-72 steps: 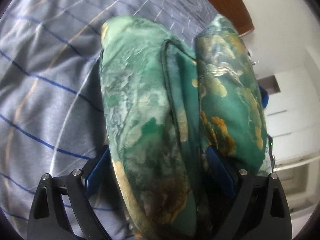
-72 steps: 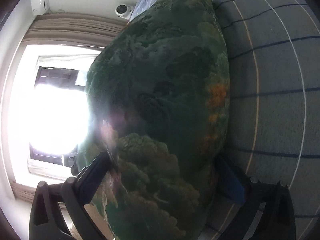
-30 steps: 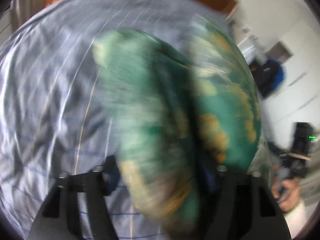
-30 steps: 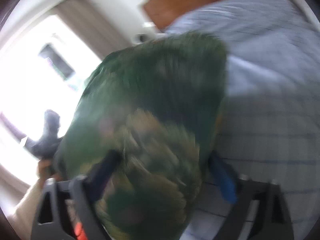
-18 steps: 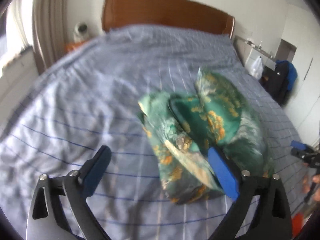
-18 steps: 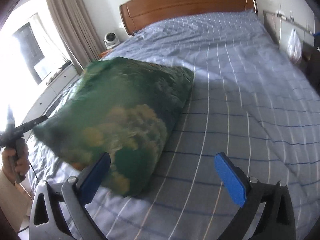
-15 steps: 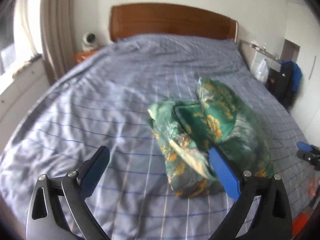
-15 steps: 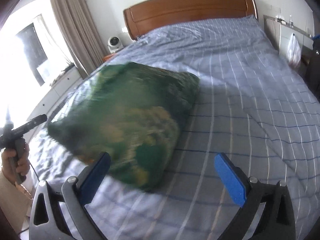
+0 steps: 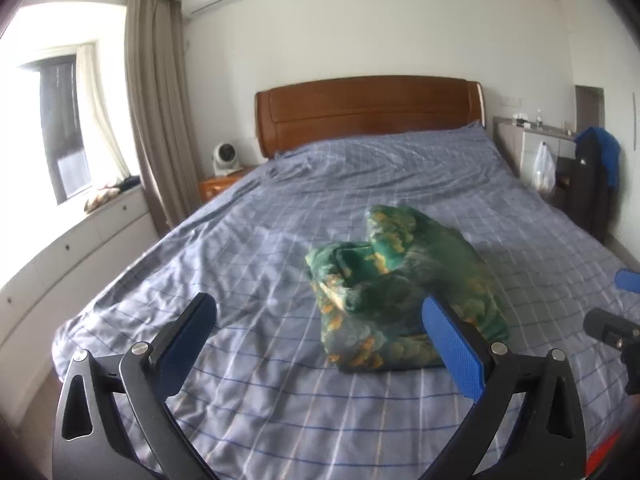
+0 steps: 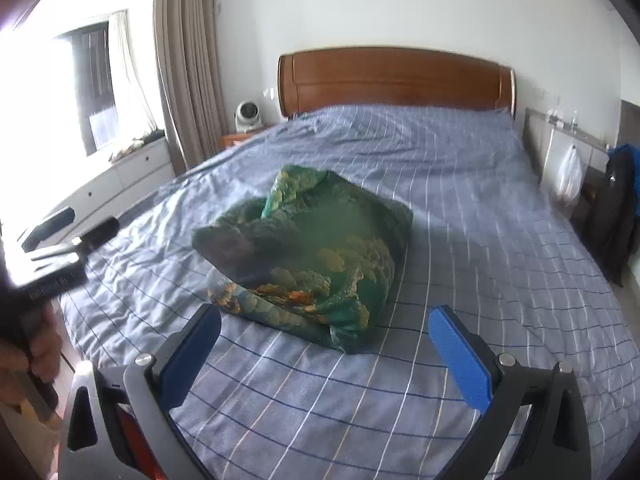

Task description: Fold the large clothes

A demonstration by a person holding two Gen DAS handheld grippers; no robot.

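Observation:
A green garment with gold and orange print (image 9: 400,284) lies as a loose folded bundle on the blue checked bed (image 9: 260,248). It also shows in the right wrist view (image 10: 308,256). My left gripper (image 9: 320,320) is open and empty, held back from the bundle near the bed's foot. My right gripper (image 10: 324,336) is open and empty, also back from the bundle. The right gripper's tip (image 9: 628,280) shows at the left view's right edge; the left gripper's body (image 10: 60,240) shows at the right view's left edge.
A wooden headboard (image 9: 368,108) stands at the far end. A small fan (image 9: 226,156) sits on a bedside table at the left, by curtains (image 9: 156,112) and white drawers (image 9: 72,248). A dark jacket (image 9: 596,176) and a plastic bag (image 9: 542,168) hang at the right.
Both grippers let go of the garment bundle and pulled back from it. The bundle dropped onto the bed and now lies still there.

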